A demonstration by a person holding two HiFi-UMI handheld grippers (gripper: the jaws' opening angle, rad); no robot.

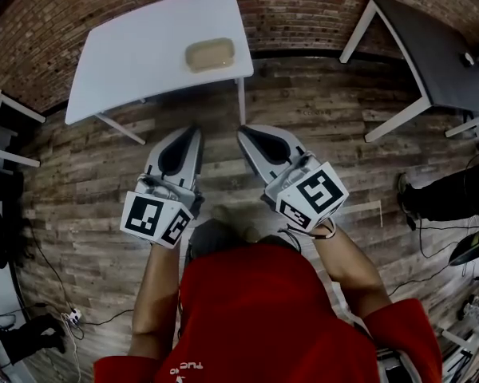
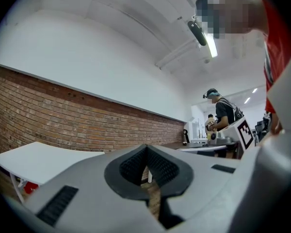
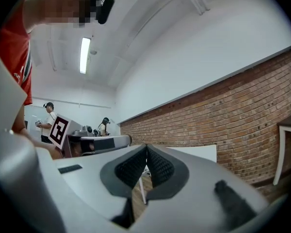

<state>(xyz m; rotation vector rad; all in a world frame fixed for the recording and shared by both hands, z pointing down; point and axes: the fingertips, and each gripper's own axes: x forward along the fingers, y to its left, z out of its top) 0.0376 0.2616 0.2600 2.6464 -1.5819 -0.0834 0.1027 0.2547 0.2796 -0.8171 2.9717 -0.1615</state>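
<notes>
In the head view my left gripper (image 1: 193, 130) and my right gripper (image 1: 243, 132) hang side by side over the wooden floor, a short way in front of a white table (image 1: 128, 54). Both are shut with nothing between the jaws. A tan block-like thing (image 1: 210, 54), perhaps a sponge, lies near the table's right end. In the left gripper view the jaws (image 2: 146, 148) meet at the tips, and the white table (image 2: 39, 161) lies low at the left. The right gripper view shows its jaws (image 3: 146, 147) closed too, with the table (image 3: 199, 152) behind them.
A red brick wall (image 1: 303, 6) runs behind the table. A dark table (image 1: 439, 54) with white legs stands at the right. Cables and a power strip (image 1: 68, 317) lie on the floor at lower left. Other people (image 2: 225, 113) stand at benches farther down the room.
</notes>
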